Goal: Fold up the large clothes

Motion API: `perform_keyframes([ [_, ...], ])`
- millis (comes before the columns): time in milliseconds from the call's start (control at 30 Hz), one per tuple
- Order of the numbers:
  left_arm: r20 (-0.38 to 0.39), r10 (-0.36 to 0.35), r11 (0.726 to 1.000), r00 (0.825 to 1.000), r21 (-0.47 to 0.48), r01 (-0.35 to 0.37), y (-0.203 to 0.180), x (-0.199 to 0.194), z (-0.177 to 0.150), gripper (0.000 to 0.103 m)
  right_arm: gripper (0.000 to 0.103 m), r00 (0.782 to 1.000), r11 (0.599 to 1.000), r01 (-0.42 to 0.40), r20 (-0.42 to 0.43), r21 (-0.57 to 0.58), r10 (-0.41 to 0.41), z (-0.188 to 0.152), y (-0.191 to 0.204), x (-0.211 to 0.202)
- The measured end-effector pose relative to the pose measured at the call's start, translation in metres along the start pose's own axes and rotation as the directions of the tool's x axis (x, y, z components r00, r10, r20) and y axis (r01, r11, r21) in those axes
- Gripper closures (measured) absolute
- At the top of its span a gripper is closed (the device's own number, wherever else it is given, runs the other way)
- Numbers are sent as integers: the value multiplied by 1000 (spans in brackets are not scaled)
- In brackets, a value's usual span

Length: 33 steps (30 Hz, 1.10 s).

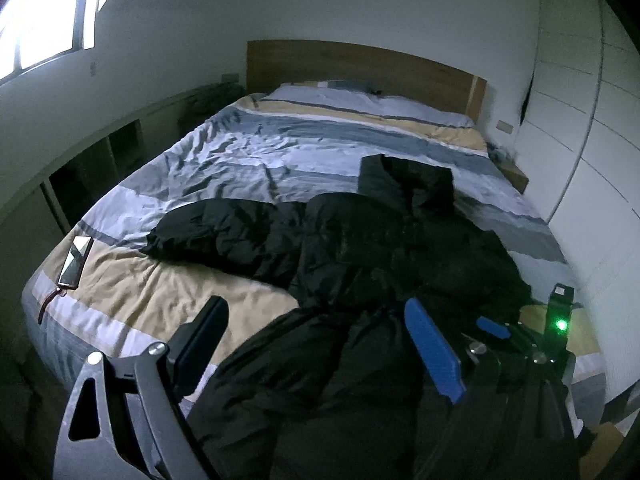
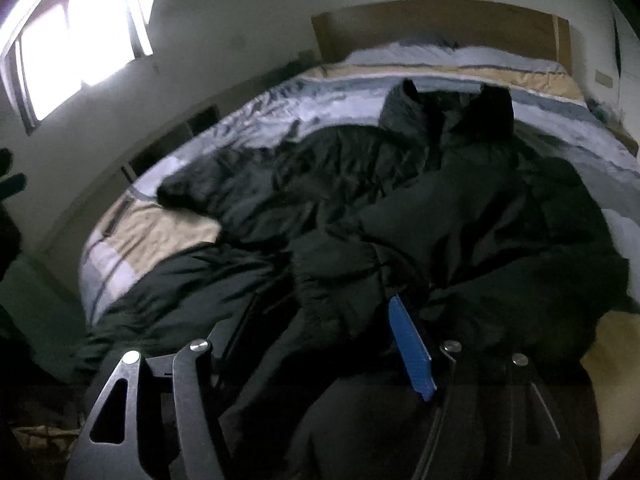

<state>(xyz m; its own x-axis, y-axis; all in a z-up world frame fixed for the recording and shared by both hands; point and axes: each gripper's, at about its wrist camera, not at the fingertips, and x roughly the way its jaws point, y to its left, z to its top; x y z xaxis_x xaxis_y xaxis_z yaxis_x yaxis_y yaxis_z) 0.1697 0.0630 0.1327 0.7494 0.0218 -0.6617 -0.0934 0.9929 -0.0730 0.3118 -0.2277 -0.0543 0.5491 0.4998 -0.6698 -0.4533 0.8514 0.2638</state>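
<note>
Left gripper hangs with jaws wide apart, nothing clamped, the black puffer coat spread just ahead of and beneath it on the striped bed. Right gripper sits low over the same coat, jaws apart, dark fabric bunched between them but not pinched. Off to the left gripper's far left, a phone lies near the bed's edge. Straight ahead, the coat's collar points toward the wooden headboard.

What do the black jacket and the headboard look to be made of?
Jacket: likely a thin synthetic shell over padding; it puffs in soft quilted bulges with a faint sheen. Headboard: wood or wood veneer, a flat matte brown panel; no grain can be made out.
</note>
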Motion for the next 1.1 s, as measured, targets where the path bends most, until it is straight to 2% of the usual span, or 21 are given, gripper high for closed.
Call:
perform_keyframes([
  [100, -1, -15, 1000, 1000, 12, 15, -21, -5, 2, 13, 38, 999, 1000, 2, 38, 11, -2, 0, -5, -27],
  [233, -25, -42, 998, 999, 36, 43, -57, 2, 2, 13, 38, 994, 996, 70, 83, 55, -75, 1, -31, -61],
  [367, -61, -85, 994, 994, 58, 89, -99, 24, 3, 13, 38, 983, 987, 137, 108, 89, -146, 5, -61, -86],
  [533, -110, -98, 989, 989, 99, 109, -156, 74, 9, 13, 38, 962, 967, 231, 125, 109, -243, 21, -100, -98],
  [667, -138, -110, 986, 984, 110, 126, -195, 126, 14, 13, 38, 954, 959, 248, 139, 140, -267, 37, -129, -91],
  [767, -161, -115, 986, 980, 106, 133, -212, 167, 11, 13, 37, 952, 955, 257, 132, 147, -277, 47, -145, -70],
  [1000, -193, -120, 984, 974, 103, 142, -239, 253, -6, 13, 37, 958, 955, 257, 93, 151, -272, 53, -170, -21],
  [1100, -223, -92, 986, 971, 116, 120, -242, 285, -20, 13, 37, 962, 954, 250, 70, 162, -264, 49, -177, 3],
])
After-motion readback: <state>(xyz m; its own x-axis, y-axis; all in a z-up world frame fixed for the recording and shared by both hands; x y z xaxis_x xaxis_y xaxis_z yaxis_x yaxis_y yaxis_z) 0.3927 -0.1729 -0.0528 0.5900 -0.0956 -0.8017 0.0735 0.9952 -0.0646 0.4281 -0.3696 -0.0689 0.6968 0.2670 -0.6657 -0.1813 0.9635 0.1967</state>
